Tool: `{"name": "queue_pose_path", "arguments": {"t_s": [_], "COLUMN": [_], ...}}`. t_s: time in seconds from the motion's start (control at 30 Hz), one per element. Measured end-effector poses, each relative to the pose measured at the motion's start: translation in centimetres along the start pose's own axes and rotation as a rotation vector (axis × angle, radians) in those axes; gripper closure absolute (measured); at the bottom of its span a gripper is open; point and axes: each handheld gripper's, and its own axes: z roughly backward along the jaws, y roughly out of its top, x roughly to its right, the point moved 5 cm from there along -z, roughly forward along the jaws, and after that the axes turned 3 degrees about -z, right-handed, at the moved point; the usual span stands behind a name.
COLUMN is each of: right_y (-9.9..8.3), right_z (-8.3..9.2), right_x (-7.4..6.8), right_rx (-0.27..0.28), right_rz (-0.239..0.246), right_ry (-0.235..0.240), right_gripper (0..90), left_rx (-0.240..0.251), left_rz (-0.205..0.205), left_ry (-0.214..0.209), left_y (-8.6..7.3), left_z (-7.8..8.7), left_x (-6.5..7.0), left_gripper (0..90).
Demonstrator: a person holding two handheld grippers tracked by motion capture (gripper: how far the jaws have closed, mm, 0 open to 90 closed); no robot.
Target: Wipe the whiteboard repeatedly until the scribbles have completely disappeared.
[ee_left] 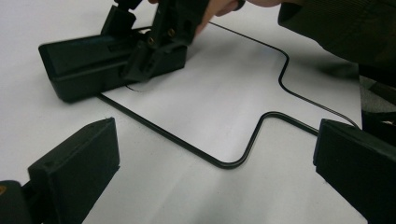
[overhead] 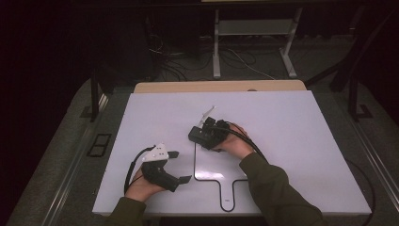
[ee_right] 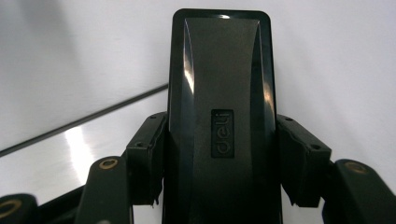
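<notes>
While gripped, stapler (ee_right: 219,116) glossy black, "deli" embossed | right gripper (ee_right: 219,154) jaws clamp it | left gripper (ee_left: 215,163) jaws apart

The black stapler's (ee_right: 219,116) near end runs off the bottom edge (right gripper view)

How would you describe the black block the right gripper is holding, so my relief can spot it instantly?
On the white tabletop, find the paddle-shaped white board outlined in black. At its far left corner lies a long, glossy black block, clamped by the right gripper. It alone bears an embossed "deli" logo.
</notes>
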Motion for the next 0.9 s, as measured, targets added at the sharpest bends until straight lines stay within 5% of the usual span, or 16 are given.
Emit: {"name": "queue_pose_path", "arguments": {"t_s": [0.1, 0.2, 0.23, 0.37, 0.4, 0.67, 0.9], "right_y": [-0.1, -0.1, 0.0, 0.1, 0.2, 0.3, 0.0], "right_z": [0.0, 0.0, 0.0, 0.0, 0.0, -0.4, 0.1], "right_x": [0.6, -0.1, -1.2, -1.8, -1.9, 0.6, -1.9], "right_rx": [0.001, 0.001, 0.010, 0.008, 0.010, 0.013, 0.001], "right_rz": [-0.009, 0.008, 0.022, 0.057, 0.037, -0.016, 0.036], "right_ry": [-0.011, 0.005, 0.043, 0.048, 0.062, 0.001, 0.034], "right_gripper": [38.8, 38.8, 38.8, 38.8, 38.8, 38.8, 38.8], "left_rx": [0.002, 0.002, -0.002, -0.003, 0.001, -0.001, -0.003], "left_rz": [0.000, 0.000, -0.001, -0.002, -0.002, -0.001, -0.002], "left_ry": [0.000, 0.000, -0.001, 0.001, 0.000, 0.000, 0.001], "left_y": [0.0, 0.0, 0.0, 0.0, 0.0, 0.0, 0.0], "left_z": [0.0, -0.1, -0.1, -0.1, -0.1, 0.0, -0.1], "left_x": [0.0, 0.0, 0.0, 0.1, 0.1, 0.0, 0.0], "left_gripper": [0.0, 0.0, 0.0, 0.0, 0.0, 0.0, 0.0]}}
